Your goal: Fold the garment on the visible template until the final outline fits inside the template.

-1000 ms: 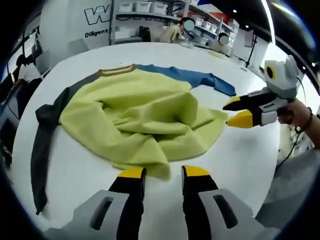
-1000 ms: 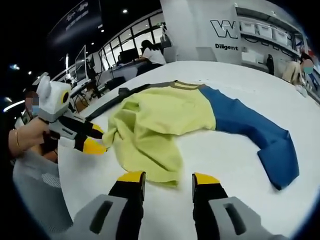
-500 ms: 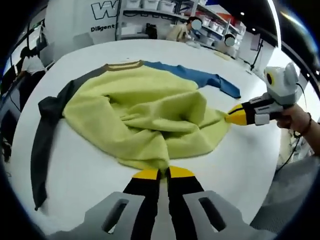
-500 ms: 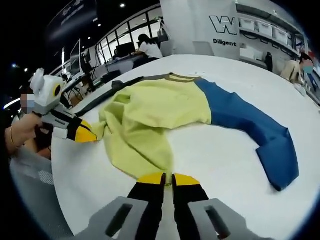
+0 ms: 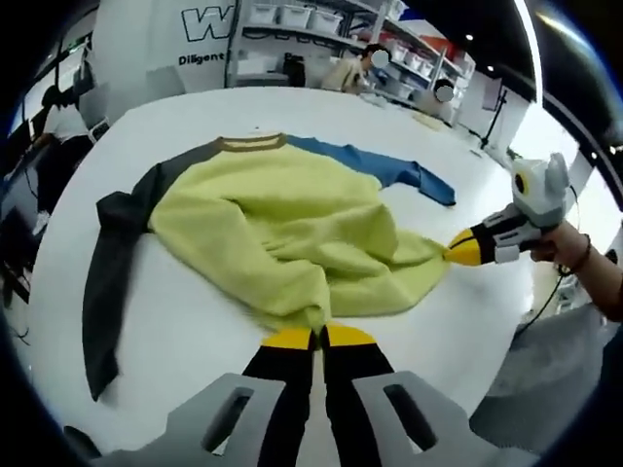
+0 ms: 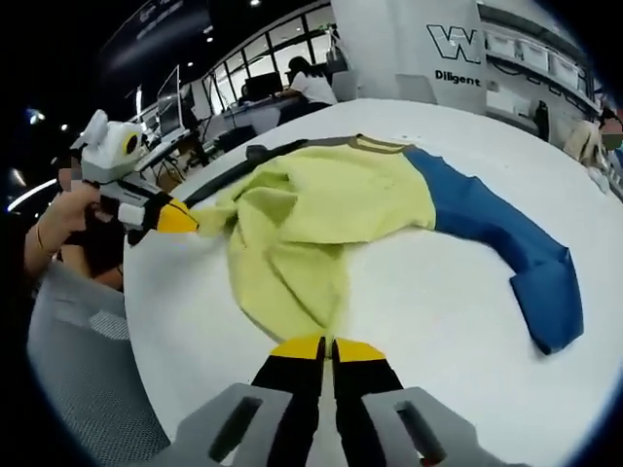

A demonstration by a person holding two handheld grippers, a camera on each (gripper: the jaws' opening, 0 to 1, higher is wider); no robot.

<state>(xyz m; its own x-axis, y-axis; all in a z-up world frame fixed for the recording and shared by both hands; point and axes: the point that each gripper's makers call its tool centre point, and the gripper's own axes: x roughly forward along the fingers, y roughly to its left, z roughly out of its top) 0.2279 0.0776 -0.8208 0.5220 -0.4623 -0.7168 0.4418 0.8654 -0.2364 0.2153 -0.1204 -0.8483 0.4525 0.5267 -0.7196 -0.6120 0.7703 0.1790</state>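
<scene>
on the white table (image 5: 195,321), both grippers' fingers pinched on the yellow garment (image 5: 292,233) hem: left gripper (image 5: 318,338), right gripper (image 6: 326,347).

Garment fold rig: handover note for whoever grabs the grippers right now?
Left gripper: shut on the yellow hem of the garment, near edge of the white table.
Right gripper: shut on the other hem corner.
Garment: yellow body bunched and wrinkled mid-table, dark sleeve trailing one side, blue sleeve the other, collar at the far end.
Done: both hem corners gripped.
Left: no fold made yet; spread flat, fold sleeves and body. No template outline can be made out on the table.
</scene>
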